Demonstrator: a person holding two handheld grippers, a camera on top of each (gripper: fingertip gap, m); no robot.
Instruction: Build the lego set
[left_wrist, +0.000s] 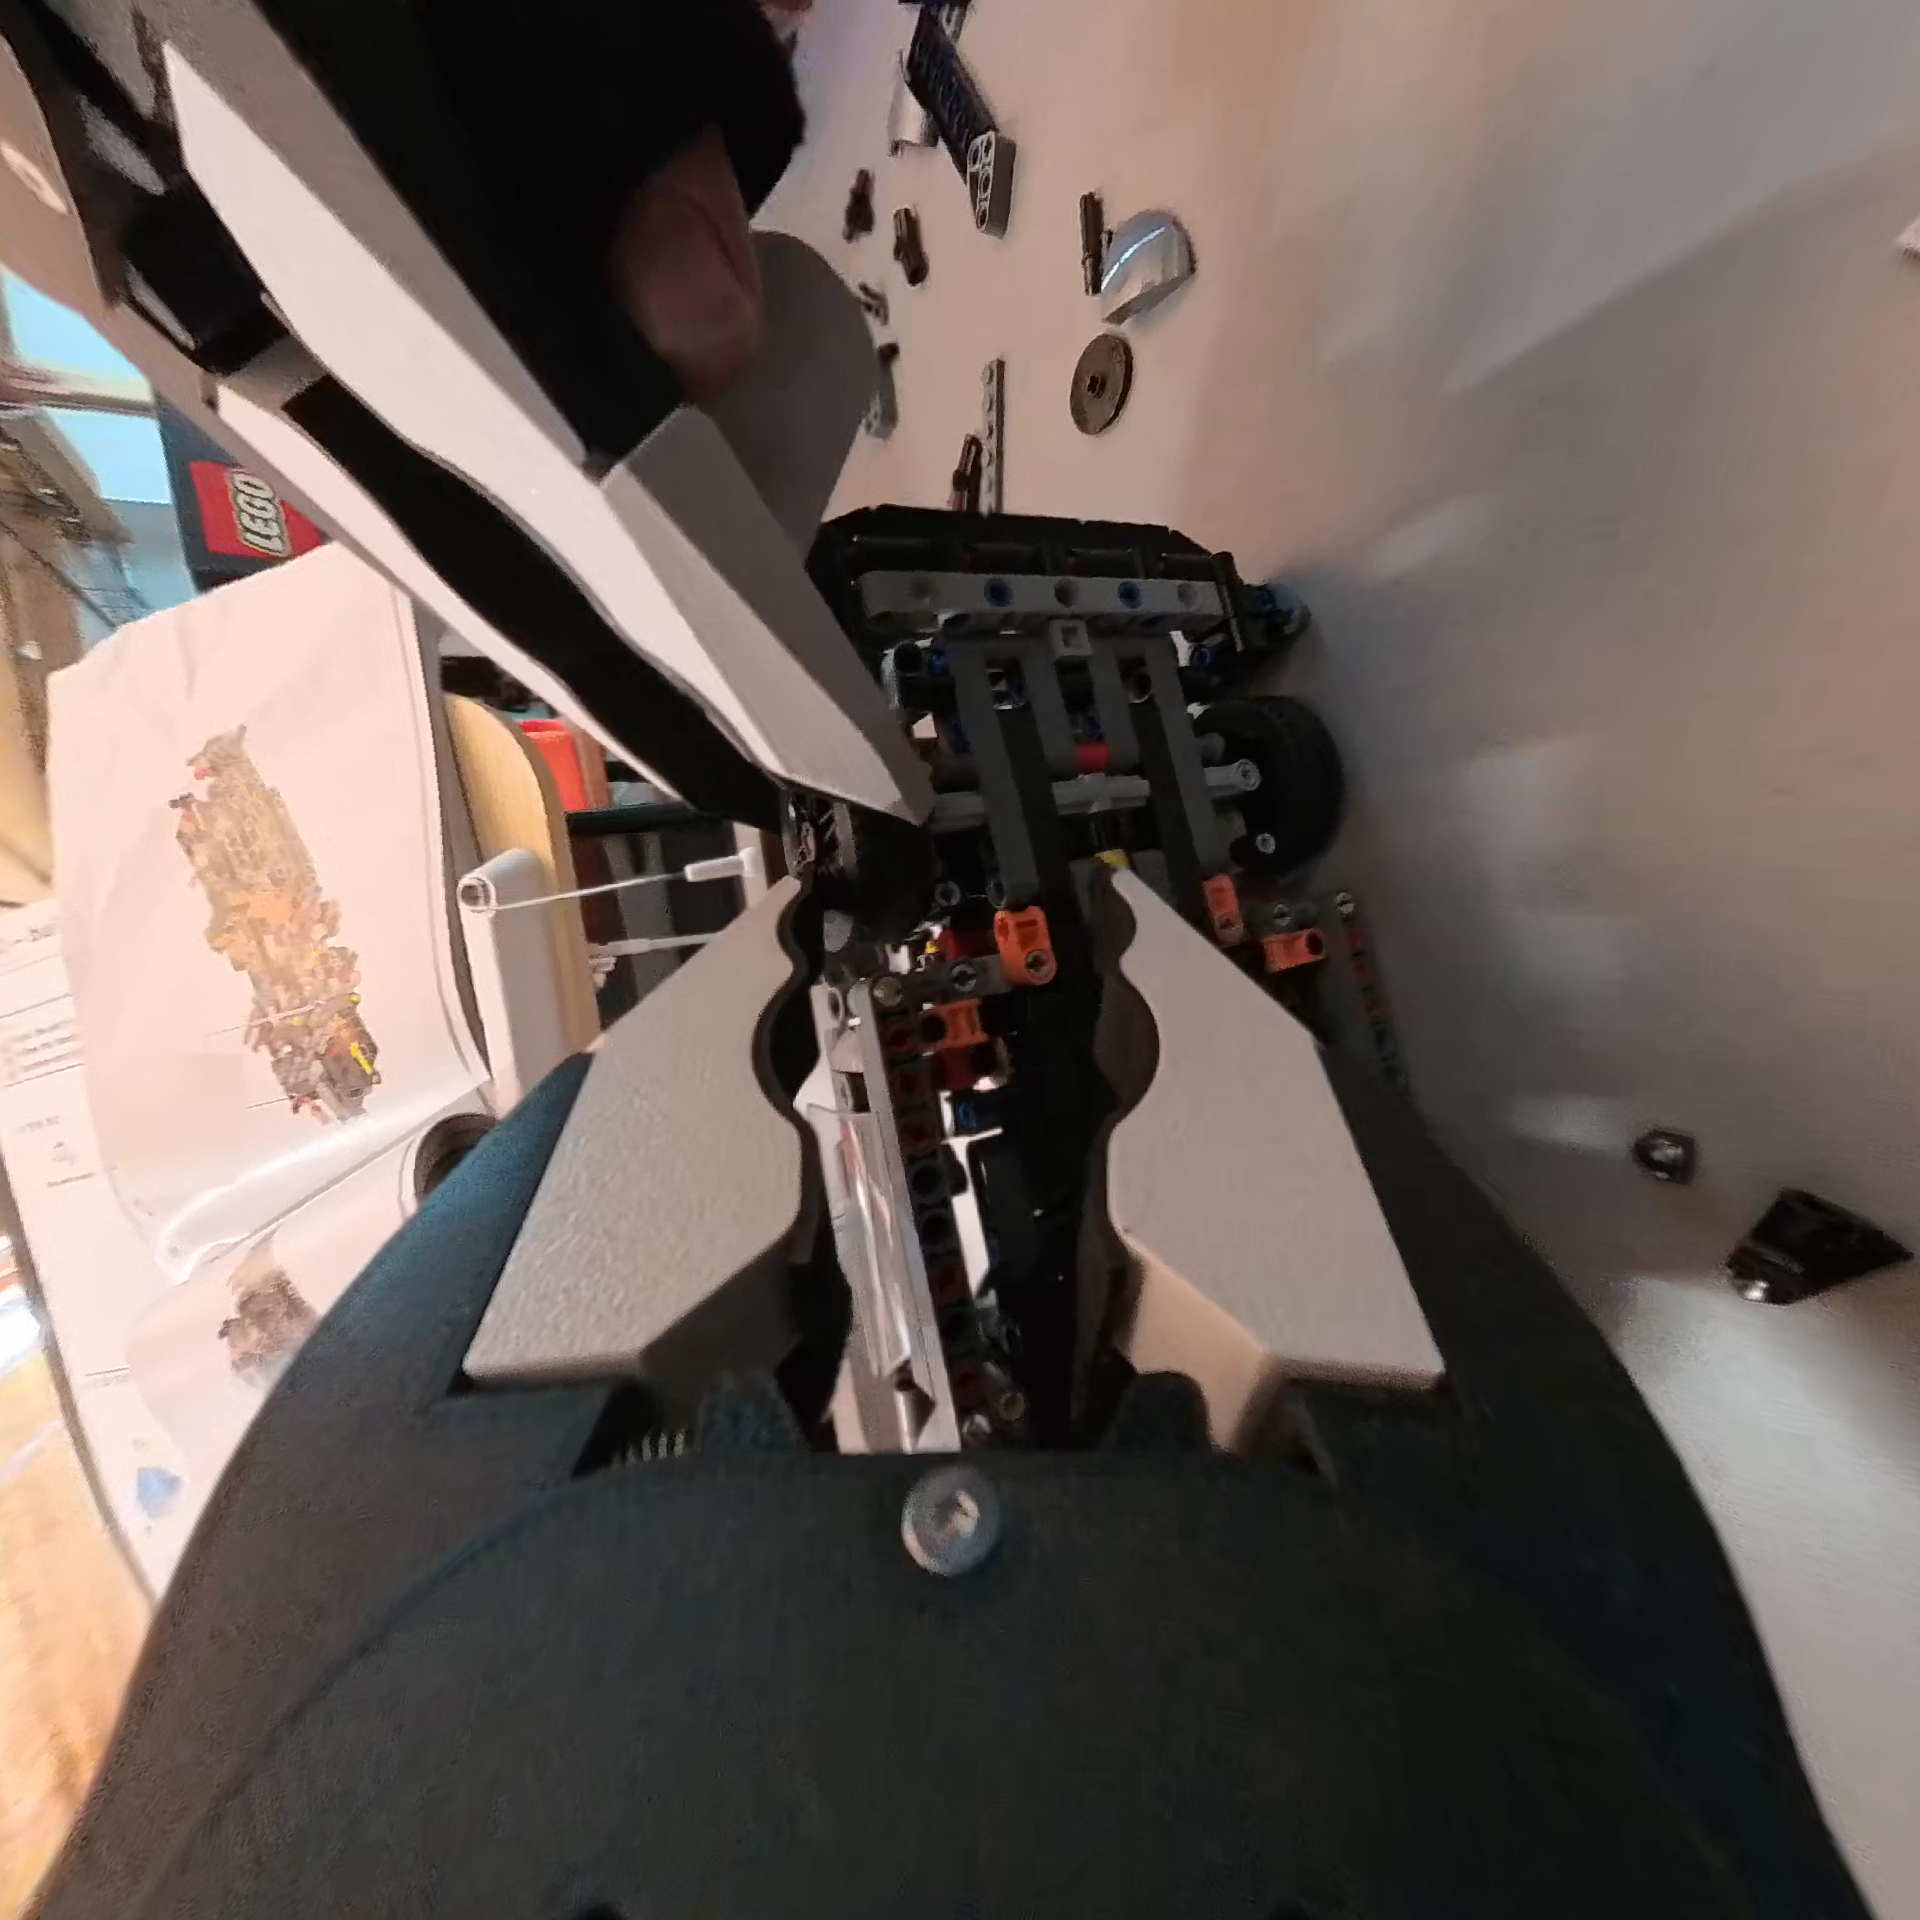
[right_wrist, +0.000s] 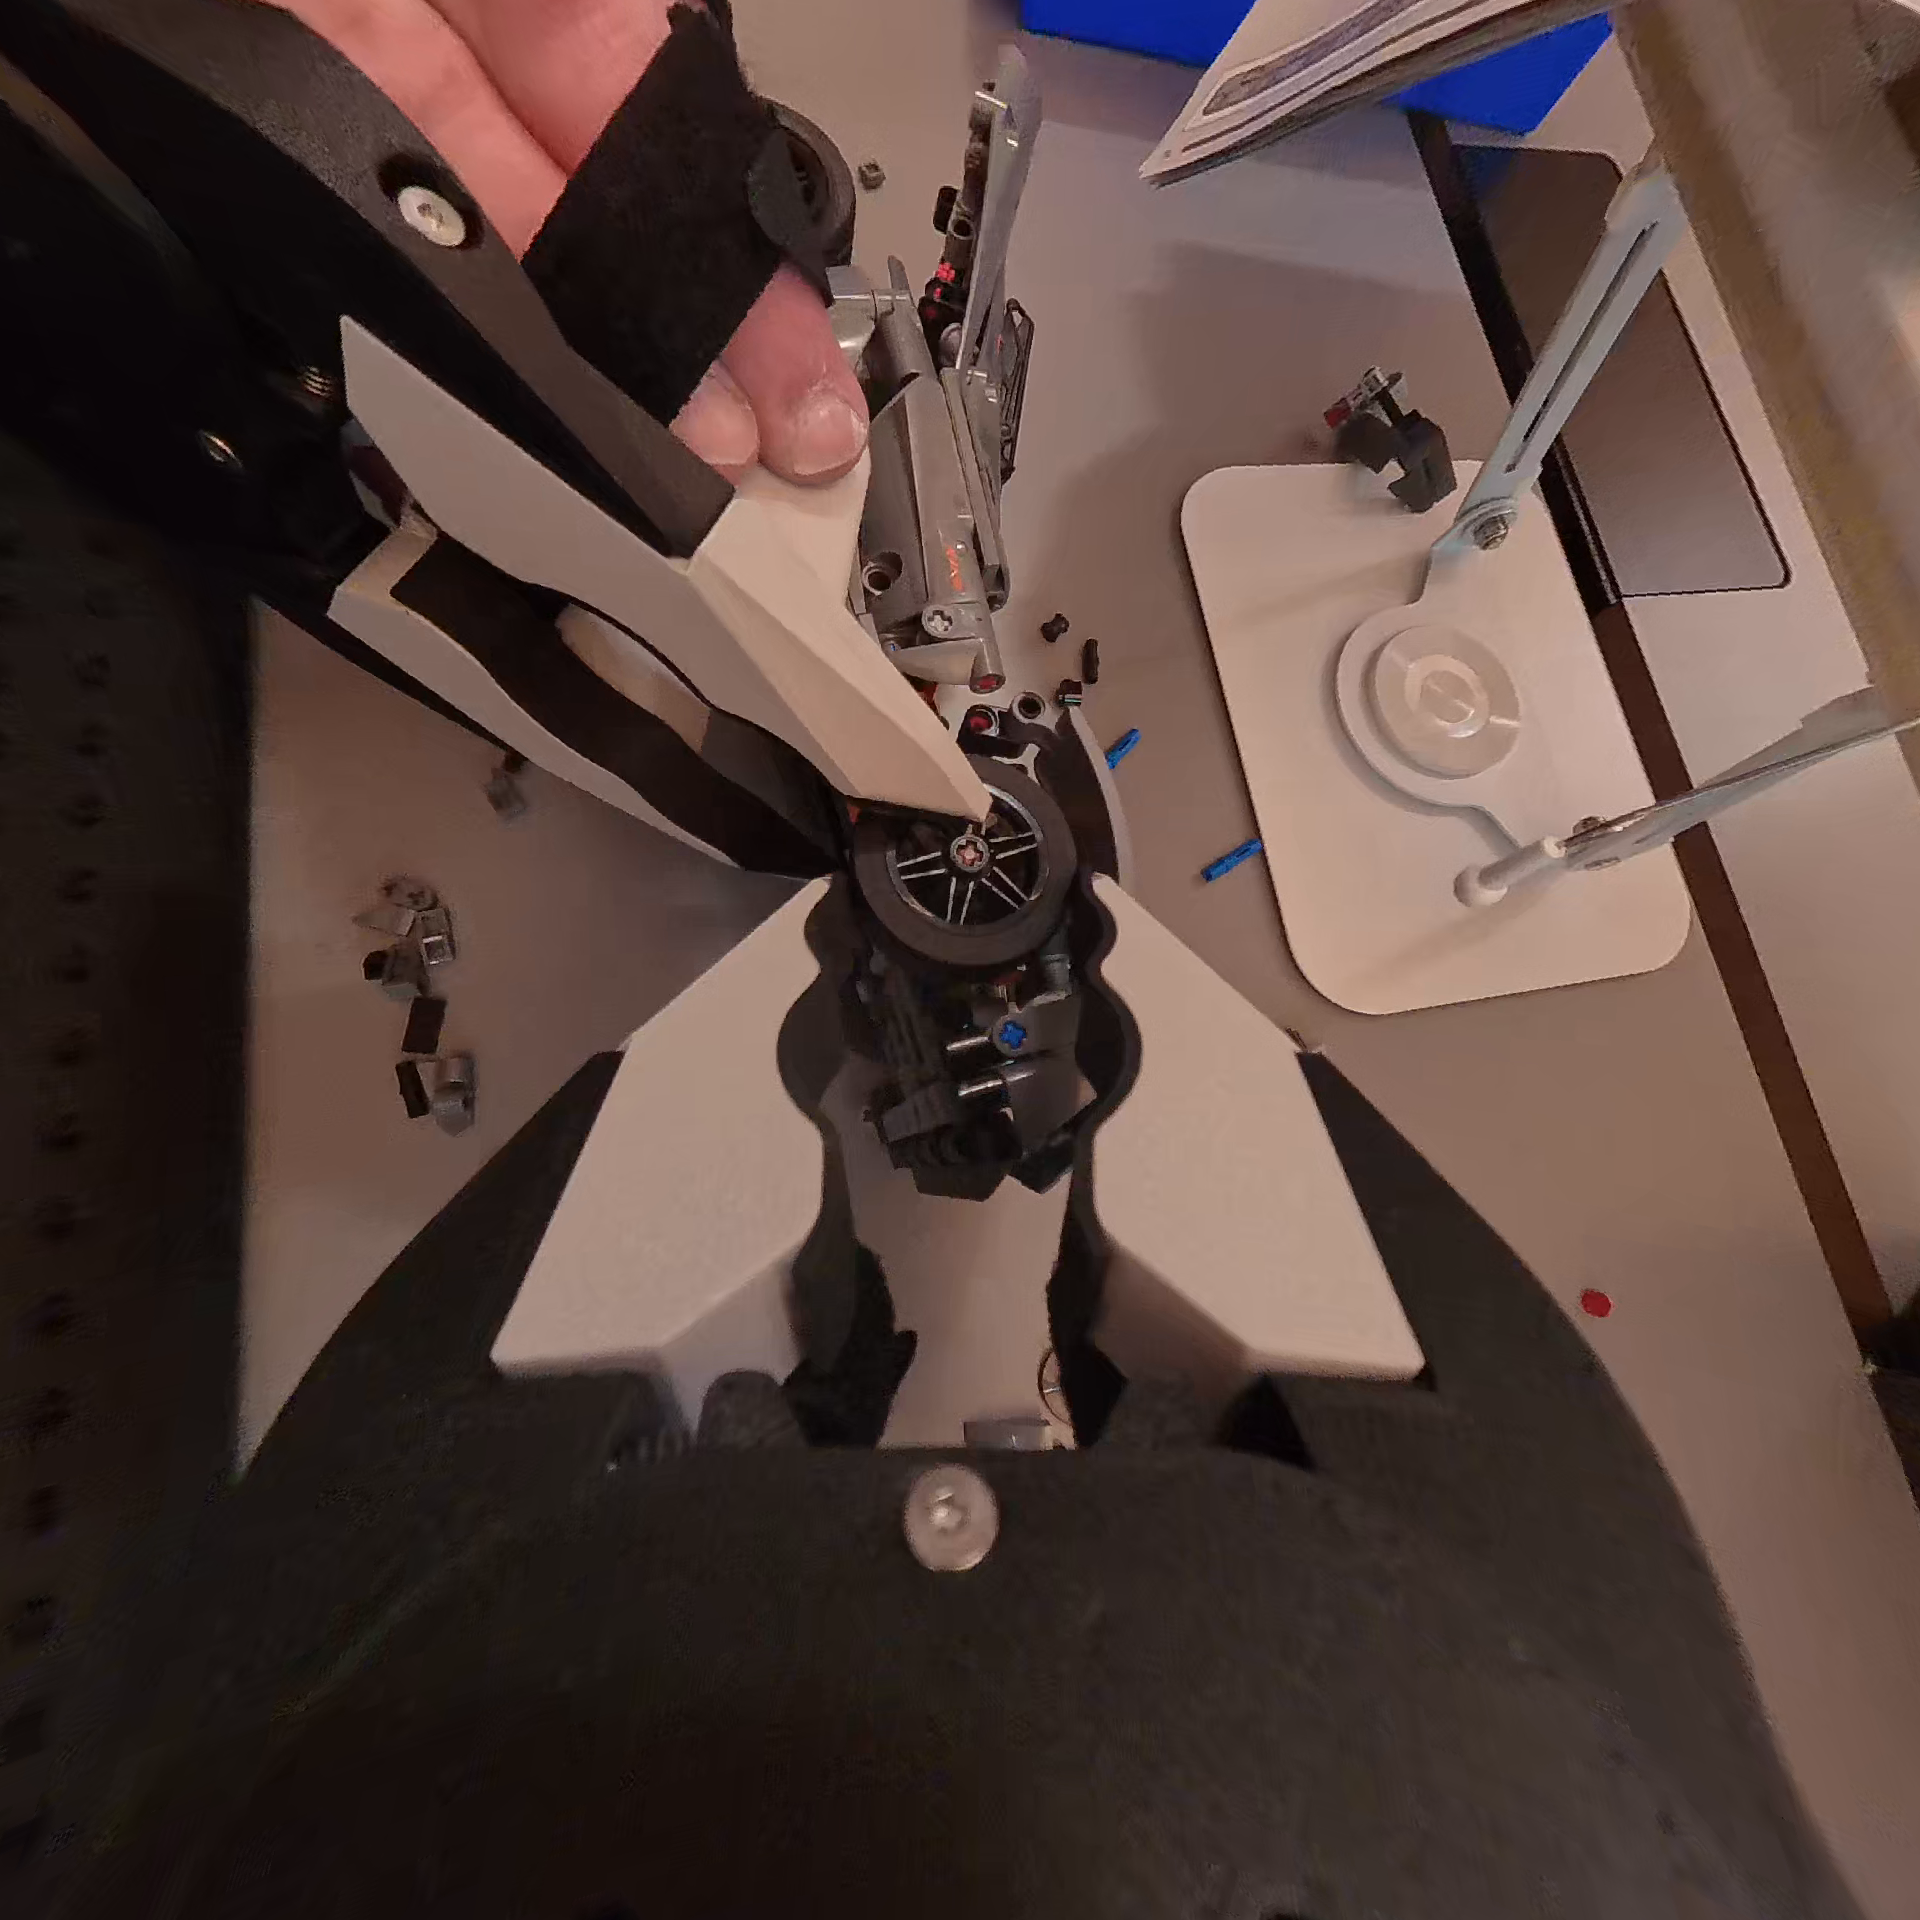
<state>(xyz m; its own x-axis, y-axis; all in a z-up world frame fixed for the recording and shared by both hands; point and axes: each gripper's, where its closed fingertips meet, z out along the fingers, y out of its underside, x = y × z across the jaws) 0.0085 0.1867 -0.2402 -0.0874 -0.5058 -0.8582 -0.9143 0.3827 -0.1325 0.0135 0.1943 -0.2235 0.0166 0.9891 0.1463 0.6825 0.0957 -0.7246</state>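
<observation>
Lego car (left_wrist: 1049, 831): a half-built technic chassis held off the table, between the 2 grippers.
Left gripper (left_wrist: 951, 904): clenched on the car's long body, a white side panel (left_wrist: 883, 1195) and rows of pin holes filling the gap between its fingers.
Right gripper (right_wrist: 961, 888): closed around the car's end, gripping it by the black parts just under a wheel (right_wrist: 966, 862) with dark spokes.
In the way: in the right wrist view the left gripper's white fingertip (right_wrist: 935, 774) lies across the wheel's rim; a hand (right_wrist: 769, 384) sits behind it.
Table (left_wrist: 1558, 416): loose pins, a grey disc (left_wrist: 1101, 382) and a curved silver piece (left_wrist: 1143, 265).
Other things: an open instruction booklet (left_wrist: 260, 831), a white stand base (right_wrist: 1455, 883), a grey sub-assembly (right_wrist: 935, 468), small blue pins (right_wrist: 1231, 860).
</observation>
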